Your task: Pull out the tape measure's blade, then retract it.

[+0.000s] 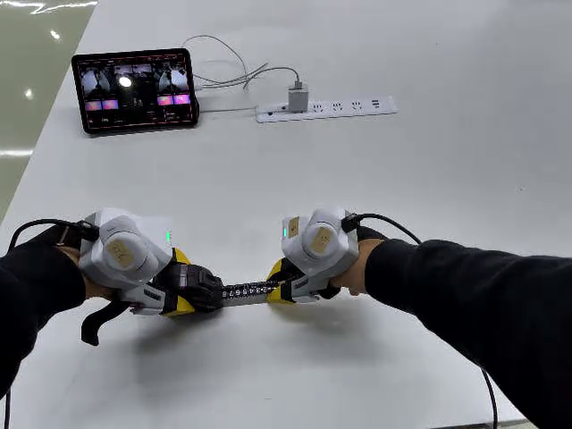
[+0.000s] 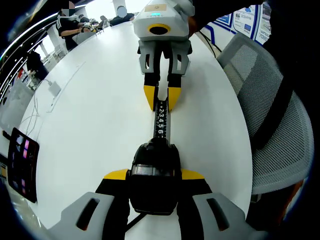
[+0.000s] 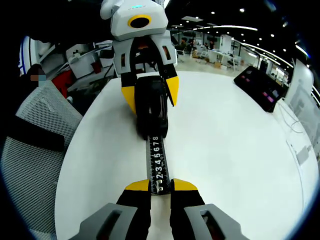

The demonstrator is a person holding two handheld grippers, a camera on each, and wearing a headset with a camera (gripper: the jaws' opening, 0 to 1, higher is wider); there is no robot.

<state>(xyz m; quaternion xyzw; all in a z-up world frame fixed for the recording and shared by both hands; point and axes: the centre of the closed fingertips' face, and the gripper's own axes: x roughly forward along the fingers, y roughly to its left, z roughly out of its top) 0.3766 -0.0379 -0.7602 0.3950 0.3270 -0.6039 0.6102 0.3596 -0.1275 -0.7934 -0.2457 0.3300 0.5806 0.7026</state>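
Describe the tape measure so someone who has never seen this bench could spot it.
On the white workbench, look near the front edge, between the two grippers. The tape measure is the black case in the left gripper, the one thing with a numbered blade, pinched by the right gripper.

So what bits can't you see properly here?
- Blade tip: right gripper view, pinched inside the right gripper.
- Case sides: left gripper view, covered by the left gripper.
- Tablet screen: head view, too small to read.
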